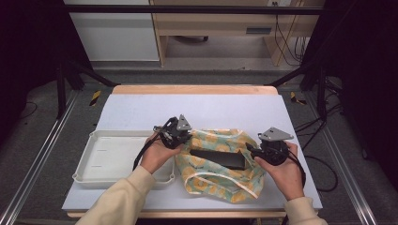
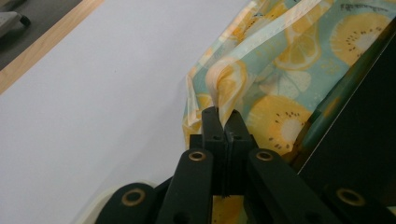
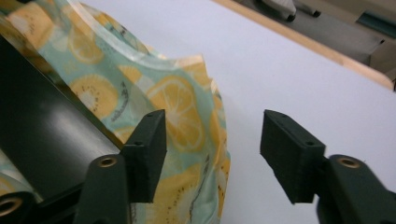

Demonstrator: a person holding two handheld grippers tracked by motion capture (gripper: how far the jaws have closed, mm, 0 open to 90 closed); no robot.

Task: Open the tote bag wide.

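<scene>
A teal bag (image 1: 220,180) printed with lemon and kiwi slices lies crumpled on the white table cover. A flat black box (image 1: 219,158) lies across its open mouth. My left gripper (image 1: 187,139) is at the bag's left edge, and in the left gripper view its jaws (image 2: 223,122) are shut on a pinched fold of the bag's (image 2: 280,60) rim, with the black box (image 2: 364,140) close on the right. My right gripper (image 1: 249,150) is at the bag's right edge. Its jaws (image 3: 212,149) stand open, the bag's (image 3: 182,116) edge lying loose between the pads beside the black box (image 3: 42,140).
A shallow white tray (image 1: 94,137) stands left of the bag, under my left forearm. The white cover (image 1: 197,108) runs back to a wooden table edge (image 1: 195,89). Dark frame posts and cables stand beyond both sides of the table.
</scene>
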